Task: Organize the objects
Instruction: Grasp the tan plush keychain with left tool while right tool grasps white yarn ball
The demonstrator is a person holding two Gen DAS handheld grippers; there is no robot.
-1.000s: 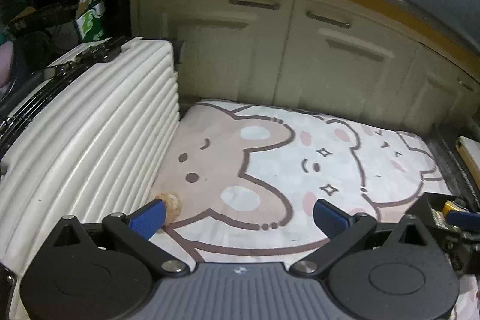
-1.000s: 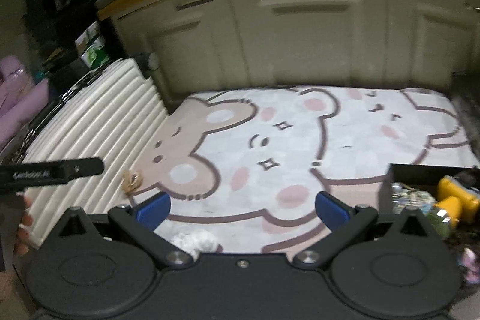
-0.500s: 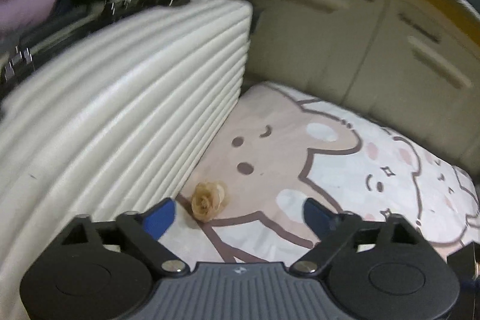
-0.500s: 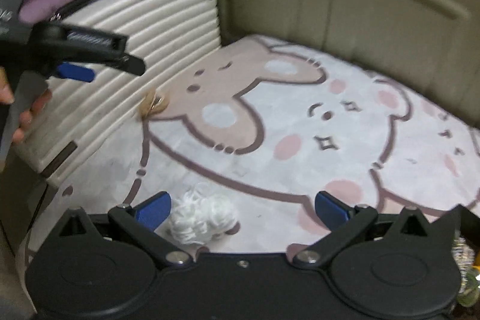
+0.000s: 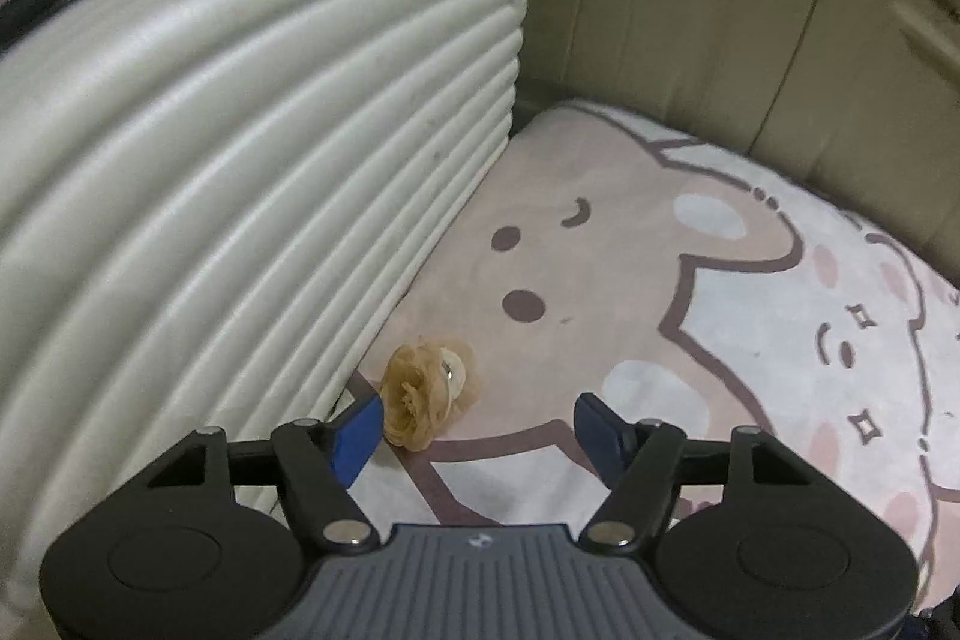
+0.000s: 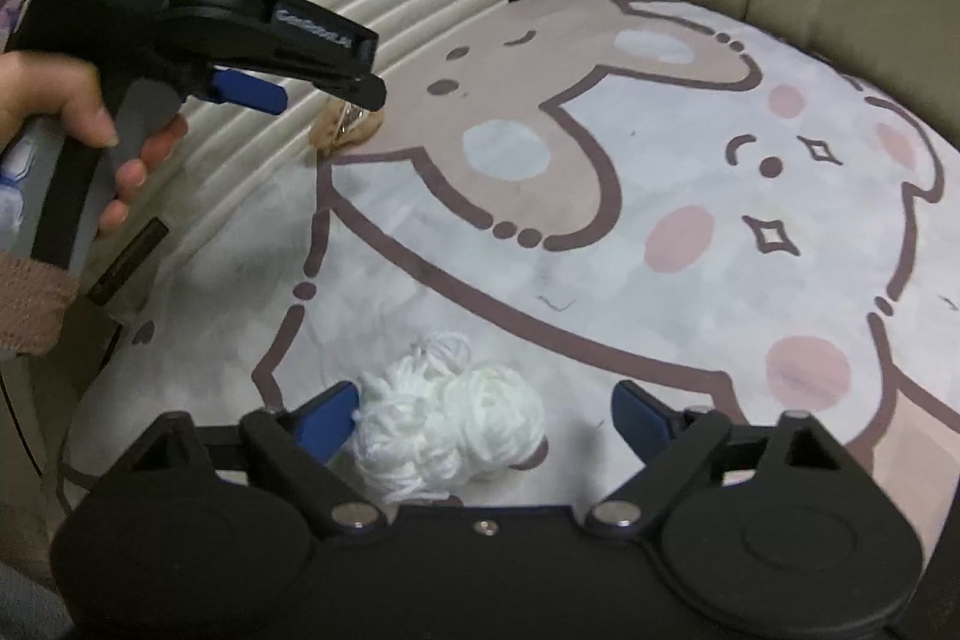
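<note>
the left gripper [image 5: 477,427], jaws apart, is nearing the tan fabric flower [image 5: 429,394] lying on the bear-print mat [image 5: 750,340] against the ribbed white suitcase [image 5: 240,160], so centring it between the fingers before squeezing seems wise, while the right gripper [image 6: 486,415], also apart, is framing the white yarn bundle [image 6: 447,430].

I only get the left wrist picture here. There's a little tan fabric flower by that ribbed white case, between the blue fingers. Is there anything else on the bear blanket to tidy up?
Observer: Yes. The right wrist view shows a white yarn bundle lying on the bear blanket, nearer the person than the tan flower.
Operator: Is the other gripper anywhere near it?
Observer: The right gripper is open, with the yarn between its fingers, close to the left-hand one.
Operator: How does my left gripper look from over there?
Observer: The left gripper is seen from the side, held in a hand, its tip over the flower.
</note>
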